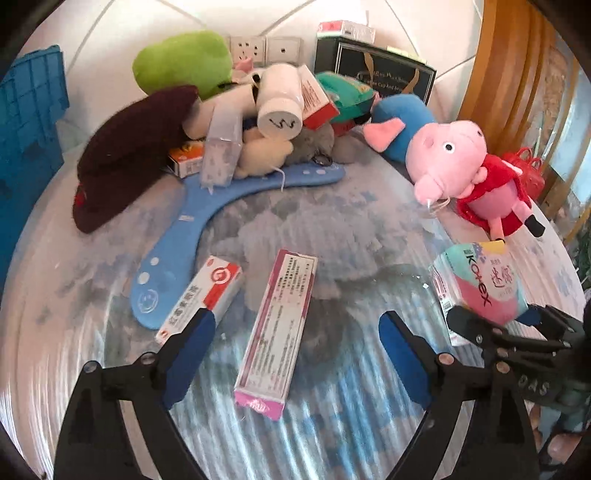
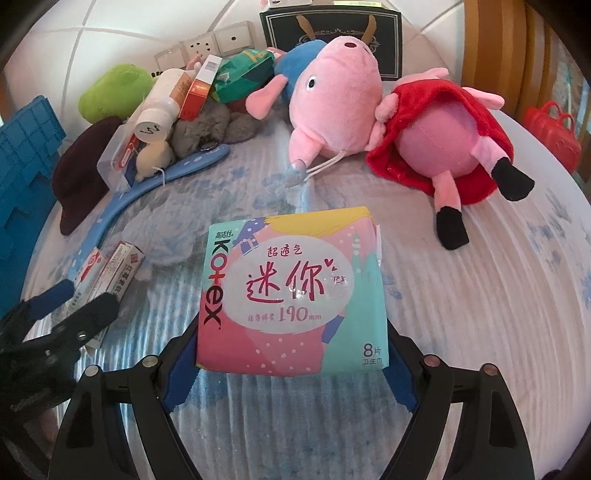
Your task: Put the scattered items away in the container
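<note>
A long pink and white box (image 1: 280, 325) lies flat on the patterned cloth between the fingers of my left gripper (image 1: 297, 319), which stands open with its blue pads clear of the box. A red and white box (image 1: 201, 295) lies just left of it, by the left finger. My right gripper (image 2: 291, 343) is shut on a Kotex pad pack (image 2: 291, 291), held tilted up with its face toward the camera; the left wrist view shows the same pack (image 1: 480, 284) at the right. The blue crate (image 1: 29, 122) stands at the far left.
A blue boomerang (image 1: 177, 236), a maroon hat (image 1: 125, 155) and a heap of boxes, a white bottle (image 1: 279, 103) and a green plush lie at the back. A pink pig plush (image 2: 369, 122) in a red dress lies on the right. A dark gift bag (image 2: 332, 33) stands against the wall.
</note>
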Demonstrator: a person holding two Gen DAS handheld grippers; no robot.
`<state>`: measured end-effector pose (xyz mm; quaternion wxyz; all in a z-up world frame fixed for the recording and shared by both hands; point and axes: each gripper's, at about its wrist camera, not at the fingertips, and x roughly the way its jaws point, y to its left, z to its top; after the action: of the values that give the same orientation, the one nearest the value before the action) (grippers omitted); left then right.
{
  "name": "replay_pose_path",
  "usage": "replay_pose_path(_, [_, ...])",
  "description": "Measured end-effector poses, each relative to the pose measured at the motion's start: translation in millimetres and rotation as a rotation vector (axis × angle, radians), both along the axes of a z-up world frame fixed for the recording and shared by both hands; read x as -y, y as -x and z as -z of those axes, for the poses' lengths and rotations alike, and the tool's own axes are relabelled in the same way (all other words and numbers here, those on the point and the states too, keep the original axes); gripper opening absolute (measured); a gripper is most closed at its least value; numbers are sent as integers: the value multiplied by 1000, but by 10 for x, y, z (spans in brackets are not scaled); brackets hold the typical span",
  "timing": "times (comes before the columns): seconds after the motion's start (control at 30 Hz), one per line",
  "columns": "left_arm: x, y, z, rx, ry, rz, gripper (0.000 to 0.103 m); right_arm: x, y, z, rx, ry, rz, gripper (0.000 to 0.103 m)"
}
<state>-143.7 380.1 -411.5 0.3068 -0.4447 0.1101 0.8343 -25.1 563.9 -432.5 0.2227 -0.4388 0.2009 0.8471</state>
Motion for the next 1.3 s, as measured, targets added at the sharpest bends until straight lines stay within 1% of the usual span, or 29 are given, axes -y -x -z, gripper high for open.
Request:
replay_pose_path(0.03, [-47,11,66,34,30,12,73,16,3,-2,4,0,0,83])
replay_pose_path(0.07, [-79,-7,104,41,50,16,71,34,3,-5,6,2,-4,82])
replay_pose_path(0.13, [-139,-109,105,7,84,28,68,71,3,-9,9,1,-7,81])
replay_pose_path(0.17, [-145,-131,100,1,89,23,68,86,4,-11,11,-3,-8,81])
replay_pose_path(0.27, [-147,-142,87,-5,79,8,68,92,6,-4,10,-4,-7,81])
replay_pose_path(0.4, [-139,-142,81,-4,76,12,69,88,25,6,12,-4,-15,83])
replay_pose_path(0.5, [-140,-133,93,-2,81,13,71,79,4,4,4,-1,4,84])
replay_pose_path(0.6, [-125,-122,123,-6,75,-5,77,73,-17,10,-1,1,20,84])
replay_pose_path(0.77, [-79,-161,145,-36,51,-16,77,112,-36,29,-6,-13,19,86])
replay_pose_path(0.8, [-71,-170,140,-37,52,-22,76,128,-46,33,-12,-16,21,86])
replay_pose_path(0.83, [-60,-178,124,-36,52,-31,63,141,-50,36,-11,-21,23,82])
replay_pose_path(0.87, [-44,-184,104,-36,51,-41,44,159,-48,30,-2,-30,27,81])
replay_pose_path(0.93, [-5,-161,70,-10,47,-57,28,197,-42,-6,12,-41,29,80])
replay_pose_path(1.0, [49,-144,30,11,25,-65,28,236,-57,-69,-4,-43,26,79])
replay_pose_path(1.07, [95,-173,-65,-19,26,-67,28,309,-74,-191,-29,-55,20,79])
replay_pose_path(1.2, [231,-205,-401,-73,-4,-71,28,478,-22,-484,-67,-81,-9,79])
replay_pose_path(1.3, [471,-193,-727,-116,-36,-91,28,719,40,-801,-113,-112,-31,79])
